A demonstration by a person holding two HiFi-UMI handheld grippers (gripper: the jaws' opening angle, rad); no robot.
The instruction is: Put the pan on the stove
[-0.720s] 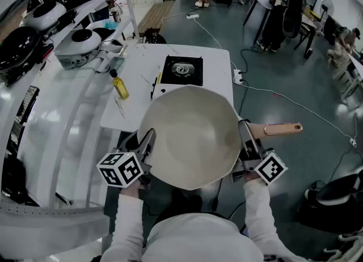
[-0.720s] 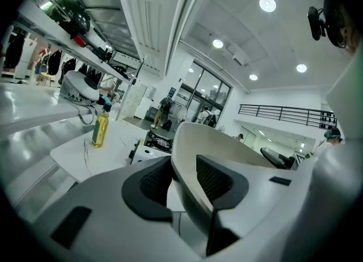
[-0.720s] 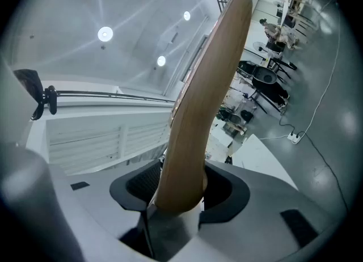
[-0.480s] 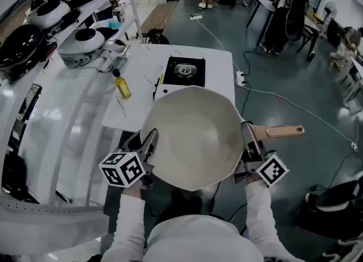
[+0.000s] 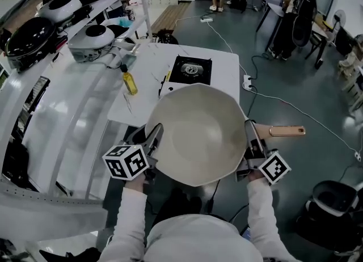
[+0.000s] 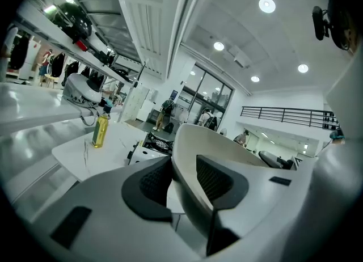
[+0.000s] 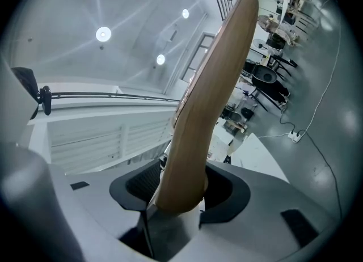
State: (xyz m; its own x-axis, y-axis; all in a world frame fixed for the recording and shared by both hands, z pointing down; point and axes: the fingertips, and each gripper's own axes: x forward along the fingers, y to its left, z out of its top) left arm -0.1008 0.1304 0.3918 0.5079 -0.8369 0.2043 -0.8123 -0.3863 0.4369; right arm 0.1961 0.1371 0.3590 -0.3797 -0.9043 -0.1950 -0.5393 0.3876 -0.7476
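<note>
Head view looks steeply down; both gripper views closely face the shared pan [image 5: 195, 133].

Left gripper [image 5: 154, 137]: my jaws clamp the pan [image 5: 195, 133] at its left rim, one pad inside the wall and one outside.
Right gripper [image 5: 250, 139]: my jaws pinch the wooden handle [image 7: 207, 102] near its root.
Left forearm [image 5: 129, 212], right forearm [image 5: 262, 207]: both reach forward, white-sleeved and spread apart.

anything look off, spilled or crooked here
Nothing stands out. The empty pan is gripped on both sides, the left gripper on its rim and the right gripper on its wooden handle. The yellow bottle stands upright on the table near the stove, and nothing is spilled.
</note>
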